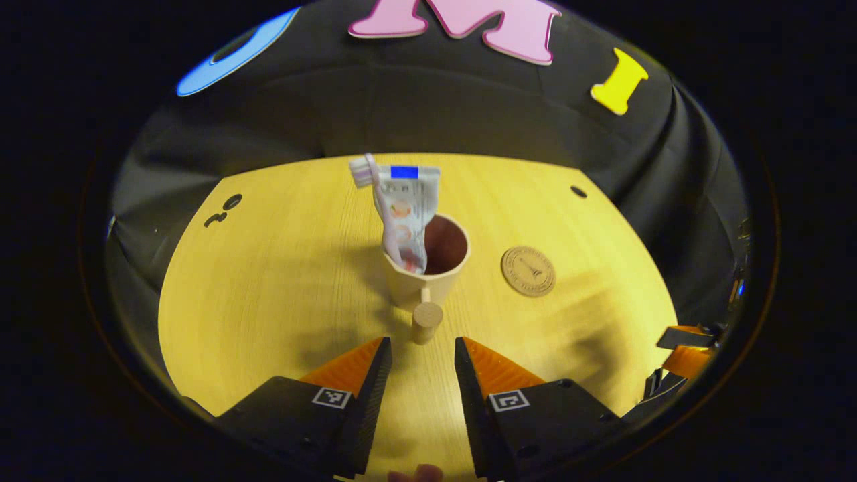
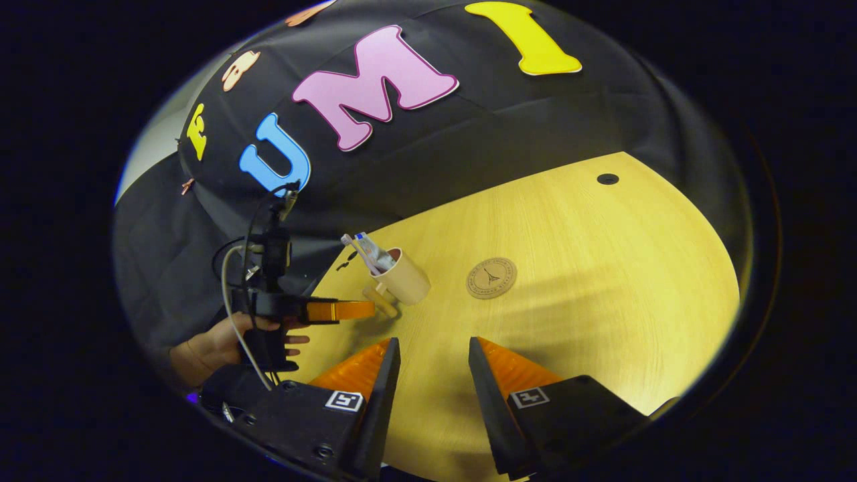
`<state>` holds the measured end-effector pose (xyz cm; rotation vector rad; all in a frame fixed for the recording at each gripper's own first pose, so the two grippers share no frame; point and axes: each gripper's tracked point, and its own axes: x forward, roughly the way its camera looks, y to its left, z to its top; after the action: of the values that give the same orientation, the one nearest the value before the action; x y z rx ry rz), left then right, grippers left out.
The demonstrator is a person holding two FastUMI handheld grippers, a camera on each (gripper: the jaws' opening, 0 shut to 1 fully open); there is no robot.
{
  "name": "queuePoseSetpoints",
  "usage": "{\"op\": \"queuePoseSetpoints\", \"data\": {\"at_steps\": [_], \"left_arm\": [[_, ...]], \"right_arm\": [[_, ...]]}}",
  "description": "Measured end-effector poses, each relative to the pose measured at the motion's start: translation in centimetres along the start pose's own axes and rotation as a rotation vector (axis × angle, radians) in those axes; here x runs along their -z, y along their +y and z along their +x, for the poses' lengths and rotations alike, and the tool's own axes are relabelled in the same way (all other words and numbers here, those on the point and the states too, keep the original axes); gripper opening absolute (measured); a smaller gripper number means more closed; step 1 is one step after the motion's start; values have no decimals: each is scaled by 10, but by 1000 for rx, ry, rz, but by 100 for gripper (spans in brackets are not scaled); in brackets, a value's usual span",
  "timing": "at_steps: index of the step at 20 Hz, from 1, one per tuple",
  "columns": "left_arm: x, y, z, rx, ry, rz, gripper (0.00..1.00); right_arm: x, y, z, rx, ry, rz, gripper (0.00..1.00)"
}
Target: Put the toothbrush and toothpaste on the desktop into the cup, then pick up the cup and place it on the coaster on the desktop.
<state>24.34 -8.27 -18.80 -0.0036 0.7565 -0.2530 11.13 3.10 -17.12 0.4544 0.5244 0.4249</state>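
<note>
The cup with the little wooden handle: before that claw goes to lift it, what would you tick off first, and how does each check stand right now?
1. Toothbrush inside the cup: ok, standing in it.
2. Toothpaste inside the cup: ok, leaning on the rim.
3. Left claw open and lined up with the handle: ok, the handle sits just ahead of the gap between the fingers.
4. Coaster bare and flat on the desktop: ok.
5. Right claw out of the way: ok, open and apart from the cup.
6. Whether the tall load makes the cup tip when it is lifted: cannot tell.
</note>
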Motion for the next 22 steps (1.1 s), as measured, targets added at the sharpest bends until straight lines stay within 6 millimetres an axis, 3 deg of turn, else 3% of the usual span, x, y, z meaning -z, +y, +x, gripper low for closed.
{"op": "queuePoseSetpoints", "data": {"at_steps": [4, 8, 15, 16, 17, 22], "left_arm": [[-6, 2, 18, -31, 89, 7, 60], [-8, 3, 40, -42, 194, -6, 60], [-9, 1, 59, -78, 292, 61, 59], [-8, 0, 62, -79, 301, 58, 65], [-6, 0, 63, -80, 309, 53, 59], [-8, 2, 67, -79, 313, 7, 58]], "right_arm": [[6, -16, -24, 20, 19, 30, 64], [10, -31, -36, 33, 33, 58, 64], [7, -43, -31, 33, 43, 89, 64], [5, -43, -29, 32, 43, 94, 64], [4, -44, -28, 32, 42, 97, 64], [5, -48, -26, 41, 49, 100, 64]]}}
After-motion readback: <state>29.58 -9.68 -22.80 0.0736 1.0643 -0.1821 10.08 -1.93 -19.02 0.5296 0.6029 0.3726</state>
